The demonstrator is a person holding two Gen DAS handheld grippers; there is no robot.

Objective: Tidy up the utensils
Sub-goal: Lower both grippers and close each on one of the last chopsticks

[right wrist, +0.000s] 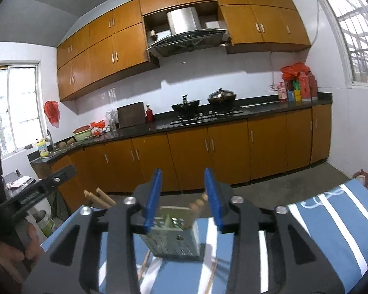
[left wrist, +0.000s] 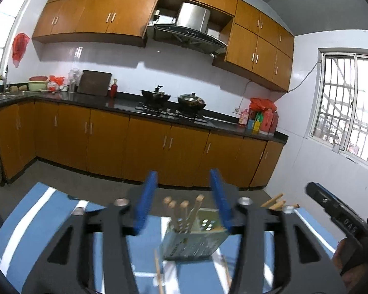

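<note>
The other gripper's black body [left wrist: 341, 216], at the right of the left wrist view, bears pale characters that look like "DAS". Print on the green holder [left wrist: 196, 241] is too blurred to read.

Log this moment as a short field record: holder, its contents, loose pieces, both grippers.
holder: metal perforated box, upright on the striped blue cloth
contents: wooden chopsticks standing inside
loose pieces: chopsticks lying on the cloth in front of the holder
left gripper: open, empty, holder in line between its fingers
right gripper: open, empty, aimed at the holder
</note>
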